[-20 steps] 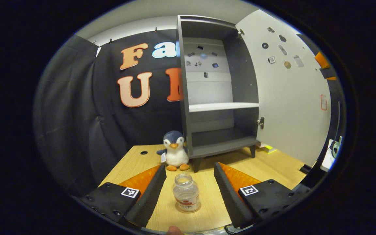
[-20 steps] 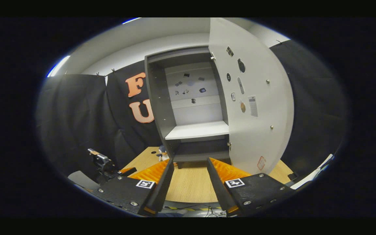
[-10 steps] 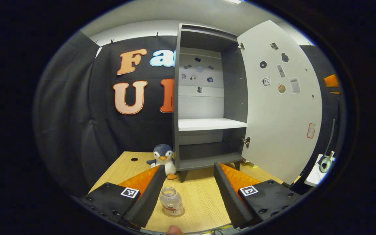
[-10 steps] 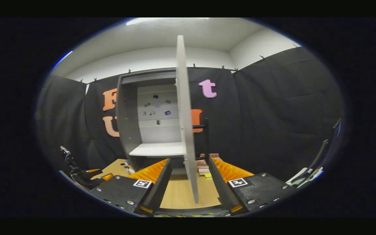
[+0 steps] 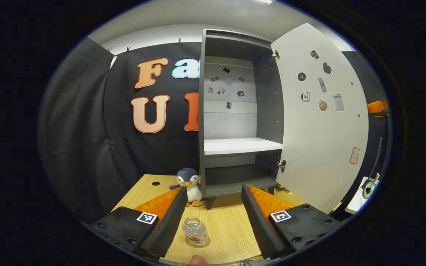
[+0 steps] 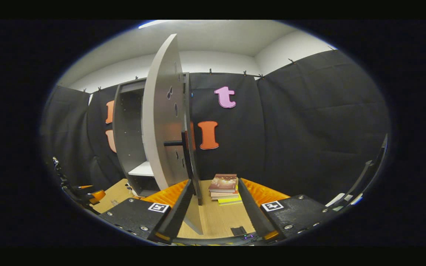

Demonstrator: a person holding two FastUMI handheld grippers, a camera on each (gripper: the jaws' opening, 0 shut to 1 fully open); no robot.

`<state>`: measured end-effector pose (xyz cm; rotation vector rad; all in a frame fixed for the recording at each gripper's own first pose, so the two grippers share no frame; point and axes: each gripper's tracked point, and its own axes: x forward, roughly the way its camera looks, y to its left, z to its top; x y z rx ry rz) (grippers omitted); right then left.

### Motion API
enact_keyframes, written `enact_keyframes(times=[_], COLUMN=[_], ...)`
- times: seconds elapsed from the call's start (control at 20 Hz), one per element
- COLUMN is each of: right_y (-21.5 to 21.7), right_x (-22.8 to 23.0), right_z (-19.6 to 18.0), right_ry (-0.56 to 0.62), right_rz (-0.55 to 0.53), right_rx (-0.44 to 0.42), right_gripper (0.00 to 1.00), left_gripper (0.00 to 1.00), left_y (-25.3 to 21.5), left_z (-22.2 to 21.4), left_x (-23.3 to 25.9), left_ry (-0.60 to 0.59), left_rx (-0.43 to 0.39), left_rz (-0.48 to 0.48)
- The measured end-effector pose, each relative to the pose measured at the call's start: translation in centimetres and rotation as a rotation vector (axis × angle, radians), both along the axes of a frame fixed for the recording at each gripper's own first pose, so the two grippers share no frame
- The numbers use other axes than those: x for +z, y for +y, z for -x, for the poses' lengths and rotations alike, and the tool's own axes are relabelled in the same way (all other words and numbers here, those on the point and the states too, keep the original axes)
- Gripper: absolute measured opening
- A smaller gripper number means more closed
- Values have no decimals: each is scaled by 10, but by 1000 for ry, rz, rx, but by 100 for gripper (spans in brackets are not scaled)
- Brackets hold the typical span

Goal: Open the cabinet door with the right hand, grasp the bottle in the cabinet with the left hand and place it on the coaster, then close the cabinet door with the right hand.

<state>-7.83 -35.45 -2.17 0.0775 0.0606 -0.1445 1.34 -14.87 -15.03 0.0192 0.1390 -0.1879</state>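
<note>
Right tool, spread wide and empty, faces the tall white cabinet door's edge at 11 o'clock, nearer than left.

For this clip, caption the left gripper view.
Open left gripper above the bottle on its coaster; cabinet door open.

My table is pale wood-grain board, smooth and faintly satin, and the bottle standing on it looks like clear glossy plastic or glass, I cannot tell which. The cabinet is matt grey laminate with a smooth white door and small shiny metal hinges. The penguin is soft plush, and the books have glossy paper covers.
</note>
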Motion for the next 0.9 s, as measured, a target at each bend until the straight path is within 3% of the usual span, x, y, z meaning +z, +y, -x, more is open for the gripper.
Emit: enact_keyframes(times=[0.1, 0.2, 0.7, 0.8, 0.85, 0.9], right_y=[8, 15, 37, 52, 61, 71], right_x=[-3, -5, -7, -8, -8, -8], right_z=[-7, -13, -12, -15, -16, -17], right_ry=[-1, -2, -23, -24, -25, -26], right_rz=[0, -4, -6, -13, -15, -14], right_rx=[28, 50, 56, 85, 104, 123], right_gripper=[82, 78, 78, 77, 82, 77], left_gripper=[94, 94, 95, 95, 95, 94], left_y=[6, 12, 34, 36, 36, 37], left_z=[-1, 0, 5, 6, 6, 7], left_x=[2, 2, 0, 3, 5, 5], left_ry=[-4, -1, 8, 2, -3, -6], left_rx=[16, 32, 74, 76, 73, 71], left_rz=[-6, -7, 4, 2, 4, 3])
